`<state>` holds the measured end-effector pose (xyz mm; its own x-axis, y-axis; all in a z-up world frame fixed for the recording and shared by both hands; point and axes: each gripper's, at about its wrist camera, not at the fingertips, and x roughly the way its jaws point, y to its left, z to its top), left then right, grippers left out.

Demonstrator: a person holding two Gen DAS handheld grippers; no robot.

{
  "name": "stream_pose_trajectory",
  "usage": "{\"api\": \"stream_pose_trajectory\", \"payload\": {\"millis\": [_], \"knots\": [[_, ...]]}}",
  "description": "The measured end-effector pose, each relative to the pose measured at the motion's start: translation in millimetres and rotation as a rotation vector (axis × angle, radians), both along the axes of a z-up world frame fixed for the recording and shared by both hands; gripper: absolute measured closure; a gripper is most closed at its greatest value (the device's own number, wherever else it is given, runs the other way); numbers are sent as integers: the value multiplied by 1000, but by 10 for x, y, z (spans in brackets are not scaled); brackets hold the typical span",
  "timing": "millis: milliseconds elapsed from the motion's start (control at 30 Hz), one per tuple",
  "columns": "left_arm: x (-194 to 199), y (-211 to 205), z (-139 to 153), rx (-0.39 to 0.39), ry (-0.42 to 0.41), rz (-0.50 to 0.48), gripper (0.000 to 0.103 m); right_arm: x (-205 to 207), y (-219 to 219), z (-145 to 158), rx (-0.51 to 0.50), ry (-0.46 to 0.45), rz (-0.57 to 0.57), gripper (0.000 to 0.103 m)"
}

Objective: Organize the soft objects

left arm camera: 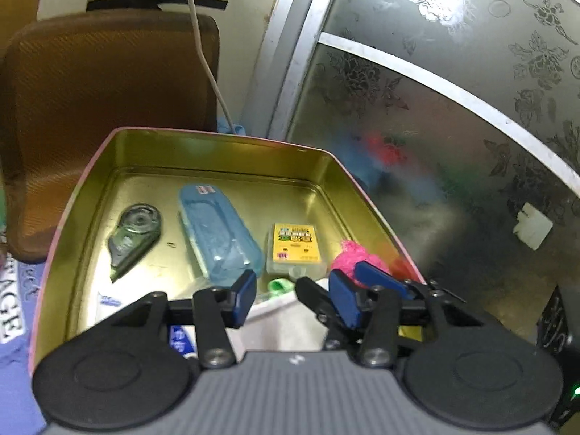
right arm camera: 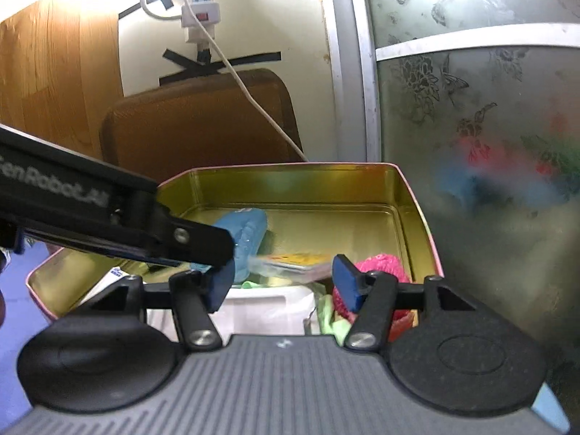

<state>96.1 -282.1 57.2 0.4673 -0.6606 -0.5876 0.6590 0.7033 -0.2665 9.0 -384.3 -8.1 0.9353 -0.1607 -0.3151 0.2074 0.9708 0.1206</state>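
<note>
A: How far along is the sorting?

B: Partly, I judge. The gold tin (left arm camera: 90,195) already holds a pink pom-pom (left arm camera: 349,255) near its right wall, with a blue case (left arm camera: 217,232), a tape dispenser (left arm camera: 136,239) and a yellow card box (left arm camera: 293,248) to its left. Something green and soft (right arm camera: 335,320) lies at the near edge beside a white packet (right arm camera: 268,308); it looks unsorted.

A: And the grippers?

B: The left gripper (left arm camera: 295,299) hovers low over the near rim, jaws wide, holding nothing. The right gripper (right arm camera: 281,282) hangs beside it, also spread and empty, its right finger just in front of the pom-pom.
</note>
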Motion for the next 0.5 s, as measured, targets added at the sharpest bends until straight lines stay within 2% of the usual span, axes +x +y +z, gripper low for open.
{"api": "stream_pose_trajectory", "payload": {"millis": [267, 500], "knots": [[-150, 279, -2, 21, -32, 45, 56, -172, 147, 24, 47, -65, 14, 41], [-311, 666, 69, 5, -61, 112, 56, -256, 364, 95, 15, -77, 29, 41]]}}
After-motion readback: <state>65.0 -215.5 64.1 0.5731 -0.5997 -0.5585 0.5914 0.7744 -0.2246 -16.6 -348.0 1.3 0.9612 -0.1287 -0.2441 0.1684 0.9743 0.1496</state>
